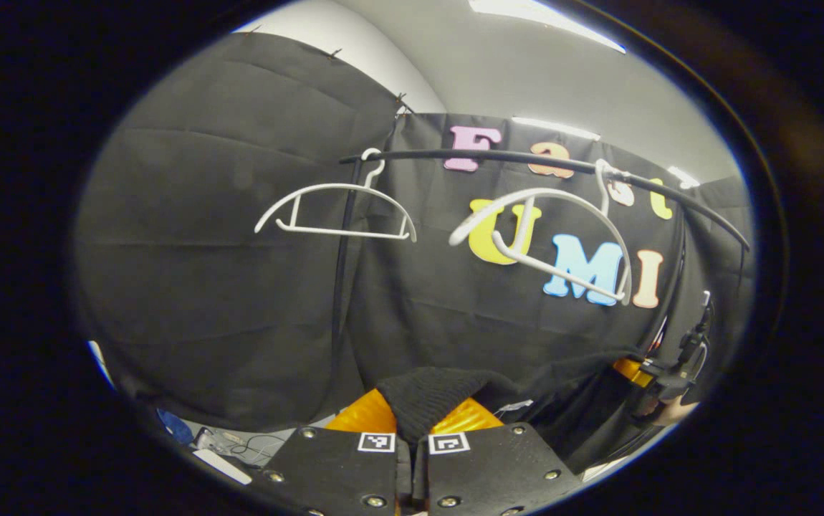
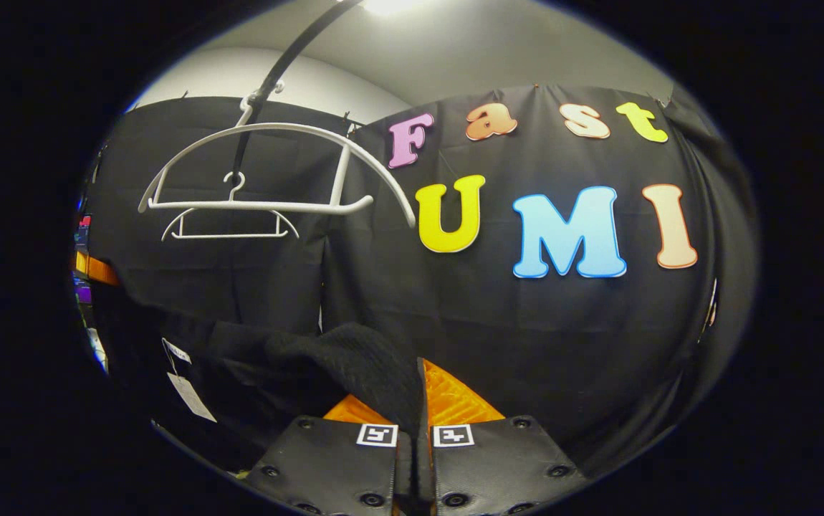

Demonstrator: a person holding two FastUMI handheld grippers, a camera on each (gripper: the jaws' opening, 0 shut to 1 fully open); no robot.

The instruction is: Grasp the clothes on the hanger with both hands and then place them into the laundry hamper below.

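- The black knitted piece of clothing [image 1: 430,398] is off the hangers. It hangs between the two grippers, low in front of the booth wall, and both hold it.
- The left gripper [image 1: 412,423] is clenched on a fold of it, with cloth bunched between its orange ridged fingers [image 1: 358,414].
- The right gripper [image 2: 415,408] is clenched on another fold in the same way.
- To do this step well, I think both hands should keep squeezing and go down together, so the cloth does not slip or pull tight.
- Let go only when the cloth is over the hamper. The hamper is not seen here, so look for it first.
- The left gripper view shows the black curved rail [image 1: 527,161] with two bare white plastic hangers [image 1: 337,211] side by side, and the other gripper far off at the right edge.
- The right gripper view shows a white paper tag [image 2: 190,394] hanging from the cloth, and the hangers one behind the other.
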